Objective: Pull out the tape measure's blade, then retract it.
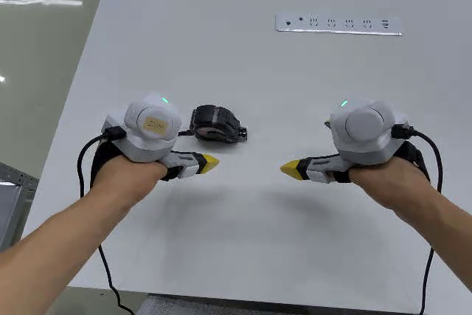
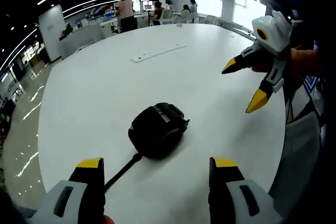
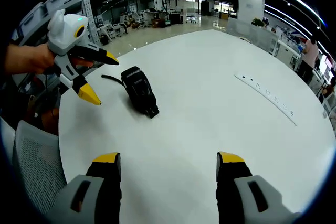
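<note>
Left tool (image 2: 157, 162) gapes; its view catches the tape measure (image 2: 157, 128) strap (image 2: 122, 171).

Tape measure (image 1: 216, 125) on table (image 1: 295, 86), before left tongs (image 1: 209, 162).

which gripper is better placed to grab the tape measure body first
Left. The tape measure lies just ahead of the left gripper, centred between its open jaws; the right gripper is farther from it.
</note>
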